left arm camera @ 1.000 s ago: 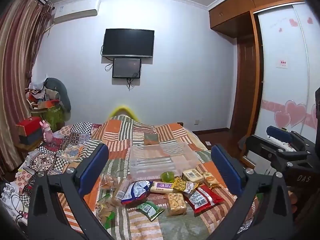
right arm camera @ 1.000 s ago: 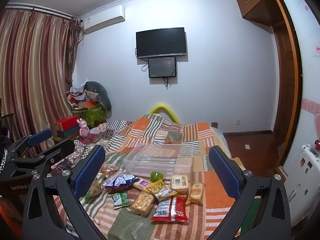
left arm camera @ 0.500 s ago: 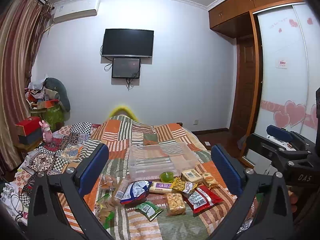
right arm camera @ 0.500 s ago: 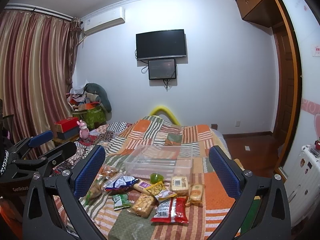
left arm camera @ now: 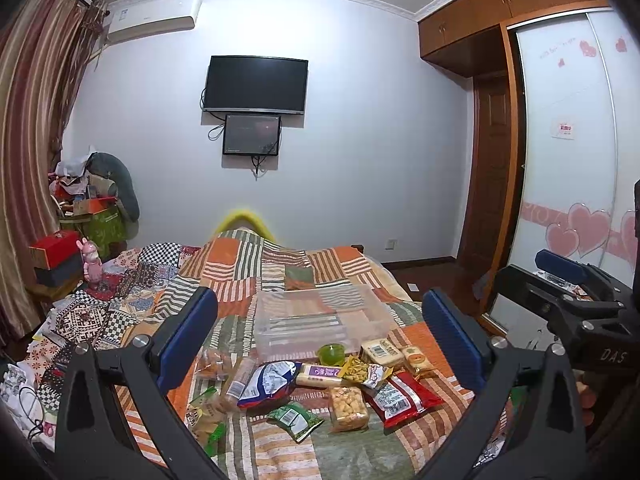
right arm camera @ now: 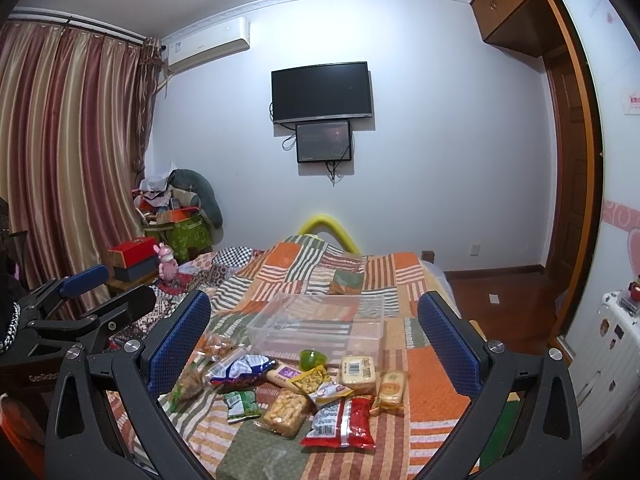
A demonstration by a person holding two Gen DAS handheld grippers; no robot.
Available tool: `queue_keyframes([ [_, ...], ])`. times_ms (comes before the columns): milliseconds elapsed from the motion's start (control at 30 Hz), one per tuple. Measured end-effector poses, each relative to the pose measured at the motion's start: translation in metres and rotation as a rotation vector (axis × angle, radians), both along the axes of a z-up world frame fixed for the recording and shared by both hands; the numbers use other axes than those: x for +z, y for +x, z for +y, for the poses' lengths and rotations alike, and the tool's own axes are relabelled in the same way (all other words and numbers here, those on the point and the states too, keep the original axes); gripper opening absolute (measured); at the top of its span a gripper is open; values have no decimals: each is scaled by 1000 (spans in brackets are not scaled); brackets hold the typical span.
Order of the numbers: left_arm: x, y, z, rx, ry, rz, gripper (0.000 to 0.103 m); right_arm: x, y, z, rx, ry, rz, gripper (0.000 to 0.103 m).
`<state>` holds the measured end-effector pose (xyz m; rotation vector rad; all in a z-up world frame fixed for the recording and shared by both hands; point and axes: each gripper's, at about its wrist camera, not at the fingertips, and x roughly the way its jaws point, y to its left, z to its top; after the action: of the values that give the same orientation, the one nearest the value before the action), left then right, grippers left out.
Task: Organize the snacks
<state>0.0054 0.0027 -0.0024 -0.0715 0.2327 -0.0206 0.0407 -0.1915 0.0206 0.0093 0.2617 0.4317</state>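
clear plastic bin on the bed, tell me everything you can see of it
The clear plastic bin is a shallow rectangular tub of see-through plastic with rounded corners and no lid in sight. It sits upright on the patchwork quilt, whose stripes show through its walls, and it looks empty. The snack packets lie in front of it; the green jelly cup is right by its near wall, though contact is unclear. Neither gripper touches it.

The print on the snack packets (right arm camera: 288, 384) heaped near the bed's (right arm camera: 432, 376) foot edge is too small to read, and several overlap, hiding parts of each other. The left gripper's (left arm camera: 320, 344) blue finger (left arm camera: 188, 338) covers part of a packet near the bed's left edge. Both grippers' handles are cut off by the bottom edges.
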Motion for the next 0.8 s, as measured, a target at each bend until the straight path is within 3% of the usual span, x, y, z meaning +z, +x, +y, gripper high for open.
queue_keyframes([
  [800, -4, 5, 1, -10, -8, 10, 103, -4, 2, -1, -10, -5, 4, 103],
])
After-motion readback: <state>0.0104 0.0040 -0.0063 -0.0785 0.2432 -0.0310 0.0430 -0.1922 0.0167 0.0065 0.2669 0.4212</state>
